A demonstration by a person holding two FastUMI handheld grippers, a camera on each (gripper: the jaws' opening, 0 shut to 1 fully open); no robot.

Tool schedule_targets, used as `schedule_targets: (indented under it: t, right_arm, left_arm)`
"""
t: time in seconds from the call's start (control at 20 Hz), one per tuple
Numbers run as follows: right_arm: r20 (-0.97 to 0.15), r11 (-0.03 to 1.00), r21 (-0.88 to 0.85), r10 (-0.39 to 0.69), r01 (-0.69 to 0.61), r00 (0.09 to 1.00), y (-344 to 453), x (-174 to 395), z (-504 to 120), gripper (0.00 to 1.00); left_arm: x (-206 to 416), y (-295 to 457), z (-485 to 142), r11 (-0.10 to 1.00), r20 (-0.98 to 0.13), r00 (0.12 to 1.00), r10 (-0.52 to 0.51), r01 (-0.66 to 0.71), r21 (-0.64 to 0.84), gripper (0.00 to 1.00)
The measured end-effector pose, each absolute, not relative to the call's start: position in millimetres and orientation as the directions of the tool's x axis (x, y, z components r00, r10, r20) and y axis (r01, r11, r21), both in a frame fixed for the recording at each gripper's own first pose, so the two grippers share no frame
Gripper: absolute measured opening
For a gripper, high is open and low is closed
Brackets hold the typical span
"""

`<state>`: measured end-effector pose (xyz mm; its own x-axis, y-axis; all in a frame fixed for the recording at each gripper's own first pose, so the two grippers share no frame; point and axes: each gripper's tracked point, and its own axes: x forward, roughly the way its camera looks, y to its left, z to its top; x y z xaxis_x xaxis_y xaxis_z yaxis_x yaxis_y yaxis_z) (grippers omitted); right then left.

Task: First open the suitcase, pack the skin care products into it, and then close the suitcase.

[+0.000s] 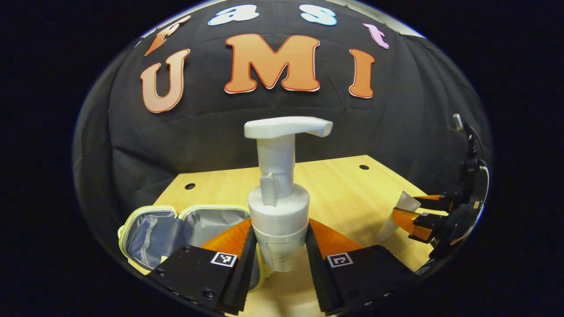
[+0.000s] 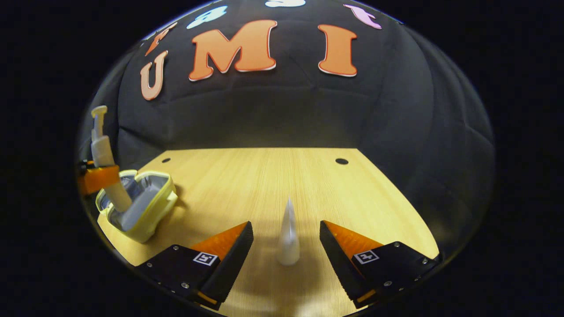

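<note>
Suitcase (image 1: 176,231), a small pale-yellow case with a grey lining, is lying open on the wooden table (image 1: 343,185), showing at about eight o'clock in the left gripper view. In the right gripper view the same suitcase (image 2: 145,207) is sitting at nine o'clock, both halves spread and facing up.

Pump bottle (image 1: 278,193), white with a long flat spout, is standing upright at the centre of the left gripper view. Left gripper (image 1: 278,259) is grasping the pump bottle by its lower body, both fingers pressing against its sides. In the right gripper view the pump bottle (image 2: 103,154) is hanging with its base just over the open suitcase, a finger of the left gripper crossing its middle.

Tube (image 2: 288,235), white and tapered, is standing on its cap on the table at six o'clock in the right gripper view. Right gripper (image 2: 286,246) is straddling the tube with fingers spread apart, neither one touching it. In the left gripper view the right gripper (image 1: 407,215) and tube (image 1: 398,213) are appearing at four o'clock.
</note>
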<state>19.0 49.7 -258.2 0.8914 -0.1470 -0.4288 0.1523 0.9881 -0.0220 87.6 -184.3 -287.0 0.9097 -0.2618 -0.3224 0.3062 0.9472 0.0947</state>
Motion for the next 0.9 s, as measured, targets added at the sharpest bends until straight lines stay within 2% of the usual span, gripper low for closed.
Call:
schedule_targets:
  t: [0.25, 0.4, 0.55, 0.7, 0.9]
  right_arm:
    - [-0.491, 0.986, -0.014, -0.154, 0.169, 0.857, 42.8, 22.1, -305.6, 0.96]
    - [-0.507, 0.987, -0.015, -0.148, 0.162, 0.849, 43.9, 20.6, -319.8, 0.8]
    - [-0.515, 0.989, -0.024, -0.14, 0.149, 0.846, 46.2, 19.5, -329.3, 0.68]
    - [-0.508, 0.99, -0.021, -0.13, 0.139, 0.851, 50.0, 22.3, -328.4, 0.49]
    - [-0.508, 0.992, -0.014, -0.114, 0.124, 0.854, 57.5, 22.1, -313.7, 0.44]
  left_arm:
    - [89.4, -158.9, -304.6, 0.952, -0.354, 0.907, -0.225, 0.283, 0.12, 0.6]
    - [91.0, -155.7, -312.7, 0.95, -0.361, 0.904, -0.228, 0.288, 0.124, 0.6]
    - [92.9, -155.0, -321.9, 0.948, -0.371, 0.9, -0.231, 0.294, 0.122, 0.59]
    - [94.2, -155.0, -326.9, 0.95, -0.379, 0.894, -0.241, 0.297, 0.096, 0.59]
    - [93.6, -144.9, -321.7, 0.954, -0.386, 0.89, -0.244, 0.291, 0.068, 0.6]
